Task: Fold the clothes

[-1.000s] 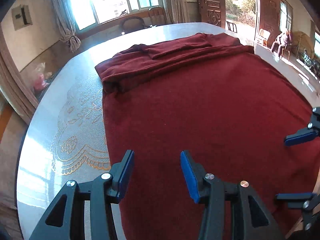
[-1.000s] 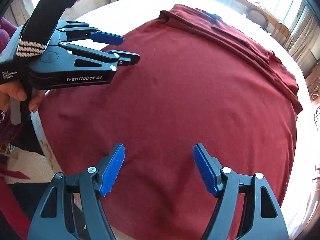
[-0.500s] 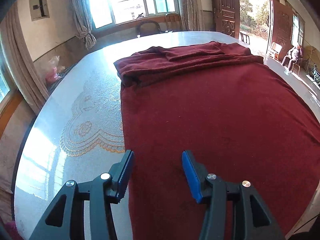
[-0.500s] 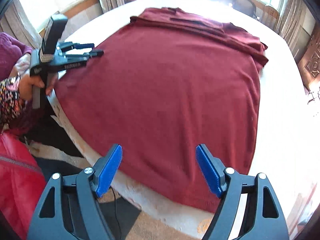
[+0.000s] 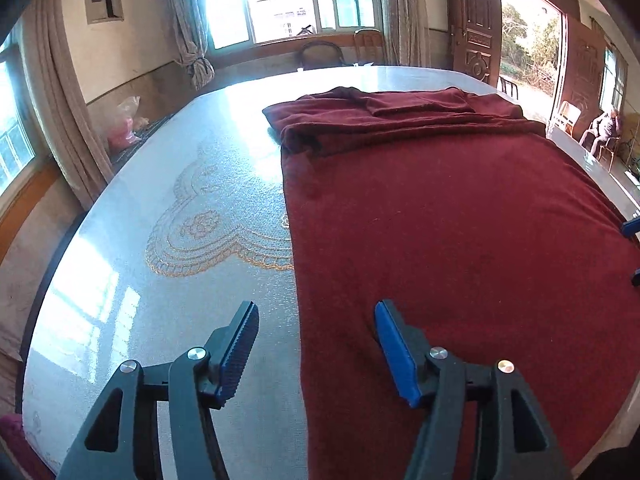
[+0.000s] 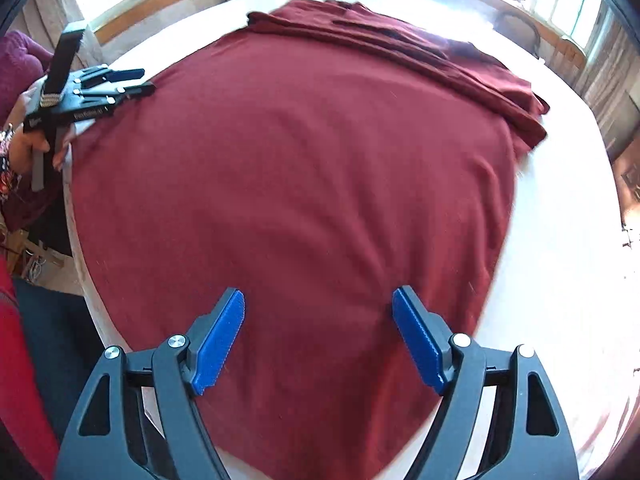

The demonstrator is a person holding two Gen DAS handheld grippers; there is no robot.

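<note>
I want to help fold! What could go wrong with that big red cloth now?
1. The red garment reaches the near table edge; a tug there could drag it off.
2. The far end is already folded over; a hard pull might undo it.
3. The left gripper, its jaws opening with nothing between them, straddles the cloth's side edge, and the right gripper is open too, so either could miss the thin cloth.

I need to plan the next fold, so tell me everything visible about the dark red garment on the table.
The dark red garment is a soft, fuzzy knit-looking cloth spread flat over the glossy patterned table. Its far end is already folded back into a layered, rumpled band; the broad near part lies smooth with faint creases. The near hem reaches the table edge, possibly just past it. Nothing grips it: the left gripper, jaws opening, straddles its side edge, and the right gripper hangs open over it.
</note>
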